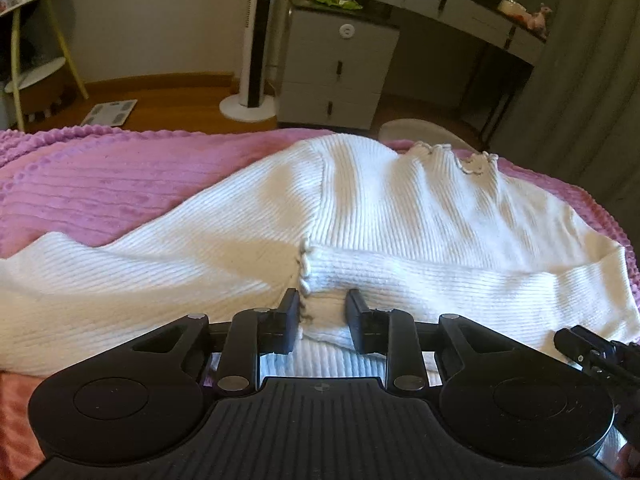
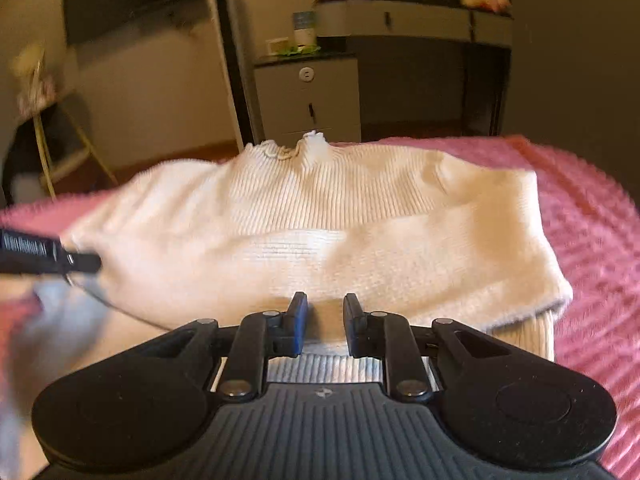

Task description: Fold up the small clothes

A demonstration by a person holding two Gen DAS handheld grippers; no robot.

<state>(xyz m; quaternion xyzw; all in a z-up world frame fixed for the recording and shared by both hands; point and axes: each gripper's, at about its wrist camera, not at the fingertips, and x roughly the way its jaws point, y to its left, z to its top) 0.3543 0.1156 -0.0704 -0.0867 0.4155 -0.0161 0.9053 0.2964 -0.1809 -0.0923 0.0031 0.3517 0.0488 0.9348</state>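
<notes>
Left gripper, nearest the lens in the left wrist view: its two fingers stand a narrow gap apart with a fold of the white ribbed sweater bunched between them, at the scalloped cuff of a sleeve that lies folded across the sweater's body. Right gripper, nearest the lens in the right wrist view: fingers likewise narrowly parted, with the sweater's near edge between them; whether the pads press the cloth cannot be told from this blurred view. The sweater lies spread on the pink bedspread, which shows on both sides of it and beyond it. Frilled neckline: at the far edge of the sweater, away from both grippers. One side of the sweater is folded over, forming a straight edge toward the right in the right wrist view. Beyond the sweater, off the bed: a grey drawer cabinet, a white tower fan just beside it, and a dressing table behind the cabinet.
</notes>
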